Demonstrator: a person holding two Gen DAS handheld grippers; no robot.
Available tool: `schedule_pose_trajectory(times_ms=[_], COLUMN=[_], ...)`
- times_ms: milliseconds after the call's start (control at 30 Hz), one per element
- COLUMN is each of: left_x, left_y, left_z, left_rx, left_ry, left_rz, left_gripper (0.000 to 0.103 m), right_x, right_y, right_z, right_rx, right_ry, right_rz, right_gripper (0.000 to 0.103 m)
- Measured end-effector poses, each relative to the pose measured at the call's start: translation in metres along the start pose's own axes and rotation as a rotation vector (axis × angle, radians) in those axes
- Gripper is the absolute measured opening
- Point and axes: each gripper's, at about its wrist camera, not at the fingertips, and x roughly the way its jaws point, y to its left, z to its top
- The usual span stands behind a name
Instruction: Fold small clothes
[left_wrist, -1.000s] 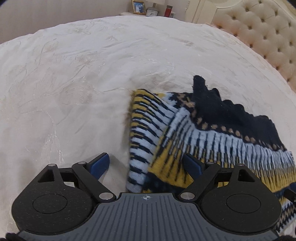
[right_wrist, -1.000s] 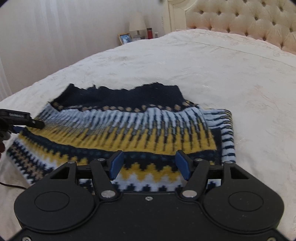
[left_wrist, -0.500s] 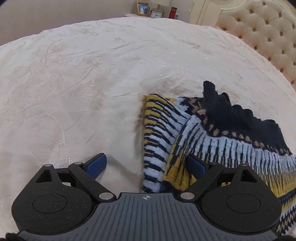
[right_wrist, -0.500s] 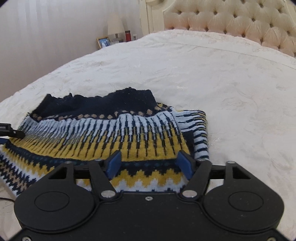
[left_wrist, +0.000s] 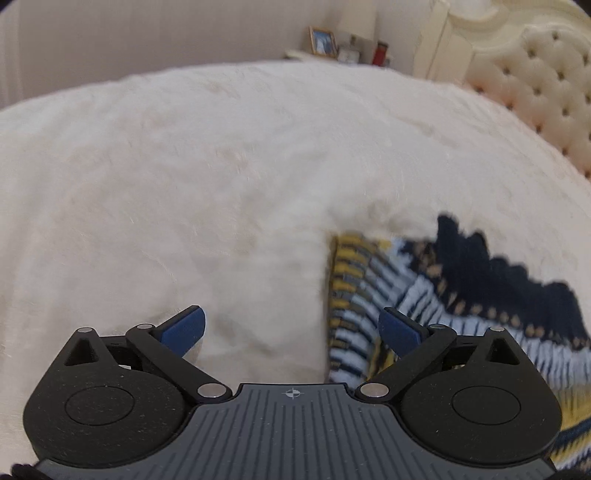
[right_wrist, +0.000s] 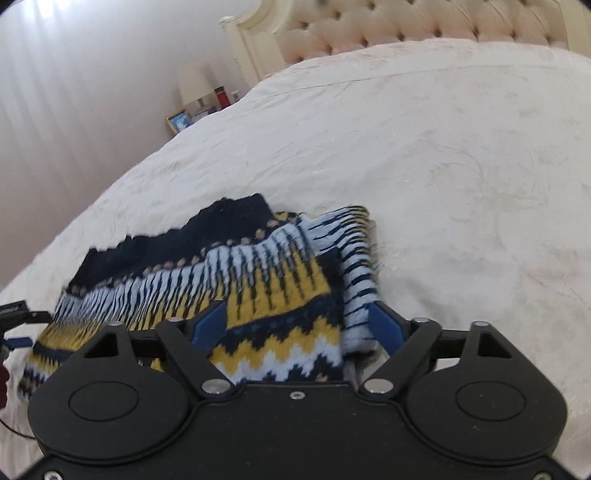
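Right wrist: sweater (right_wrist: 258, 288) between tool (right_wrist: 295, 325) tips.

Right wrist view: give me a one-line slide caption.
Open right tongs straddle the near edge of a folded navy, yellow and pale-blue patterned knit garment lying on a cream embroidered bedspread.

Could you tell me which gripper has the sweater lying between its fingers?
The right gripper: the folded sweater lies between its open fingers; the left gripper spans mostly bedspread.

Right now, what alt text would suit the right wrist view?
A folded knitted sweater in navy, yellow and pale blue lies on a cream bedspread, with the open right tongs above its near corner. A tufted headboard stands behind.
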Motion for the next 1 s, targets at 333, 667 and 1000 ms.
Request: schedule_pose_trajectory(times_ms=[333, 667, 1000], left_x=[-0.057, -0.035, -0.023], left_y=[-0.083, -0.146, -0.17], left_z=[-0.009, -0.07, -0.106], left_rx=[0.104, 0.256, 0.458], left_ry=[0.027, 0.141, 0.125], left_rz=[-0.228, -0.176, -0.011], left_gripper=[0.102, 0.101, 0.103], right_x=[-0.001, -0.002, 0.006], right_y=[-0.039, -0.048, -0.047], right_z=[0.009, 0.007, 0.003], right_rx=[0.276, 0.364, 0.37], right_ry=[0.088, 0.116, 0.146], right_rz=[0.097, 0.161, 0.166], right_gripper=[0.098, 0.099, 0.1])
